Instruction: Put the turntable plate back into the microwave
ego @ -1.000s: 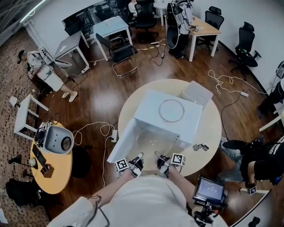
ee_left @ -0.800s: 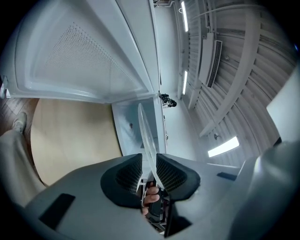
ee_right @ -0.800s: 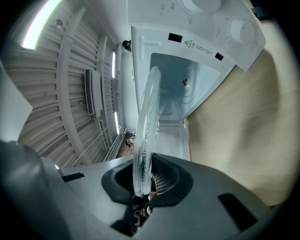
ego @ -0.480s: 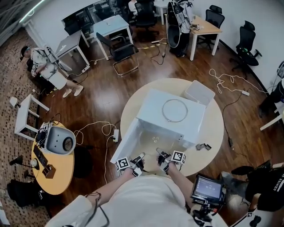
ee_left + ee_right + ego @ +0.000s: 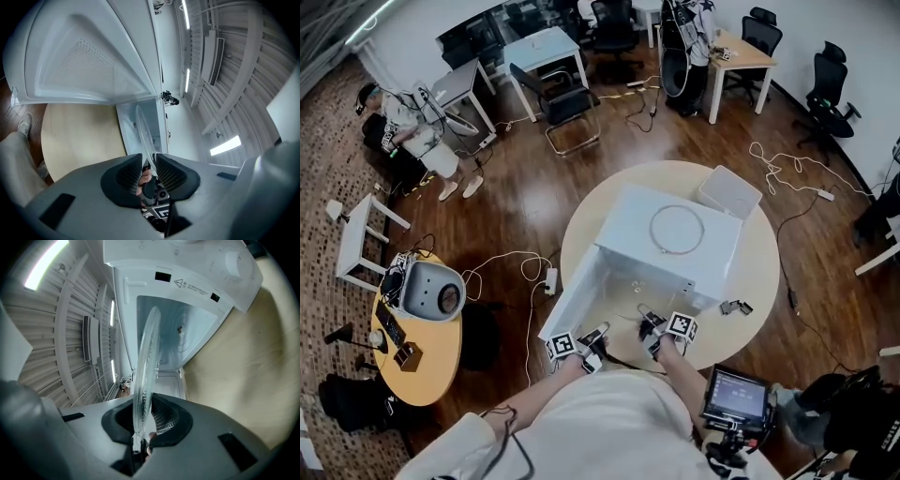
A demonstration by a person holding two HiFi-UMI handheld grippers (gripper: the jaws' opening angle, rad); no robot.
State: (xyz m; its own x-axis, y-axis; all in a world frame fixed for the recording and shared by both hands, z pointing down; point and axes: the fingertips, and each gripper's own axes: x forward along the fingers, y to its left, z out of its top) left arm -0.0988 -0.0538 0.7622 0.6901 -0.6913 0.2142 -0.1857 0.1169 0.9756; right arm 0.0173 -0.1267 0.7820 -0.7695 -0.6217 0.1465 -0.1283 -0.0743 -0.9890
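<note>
Left claw (image 5: 149, 165) and right claw (image 5: 144, 420) each pinch the glass plate (image 5: 144, 366) by its rim, evidently sharing its weight to feed it into the open microwave (image 5: 187, 284).

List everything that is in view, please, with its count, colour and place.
round table: one, beige, centre
microwave: one, white, on the round table, door open
ring: one, pale, on the microwave's top
box: one, white, behind the microwave
small object: one, dark, right of the microwave
glass plate: one, clear, before the open microwave
side table: one, yellow, at left
office chairs: several, black, far side
left gripper: one, grey, shut on the glass plate
right gripper: one, grey, shut on the glass plate
</note>
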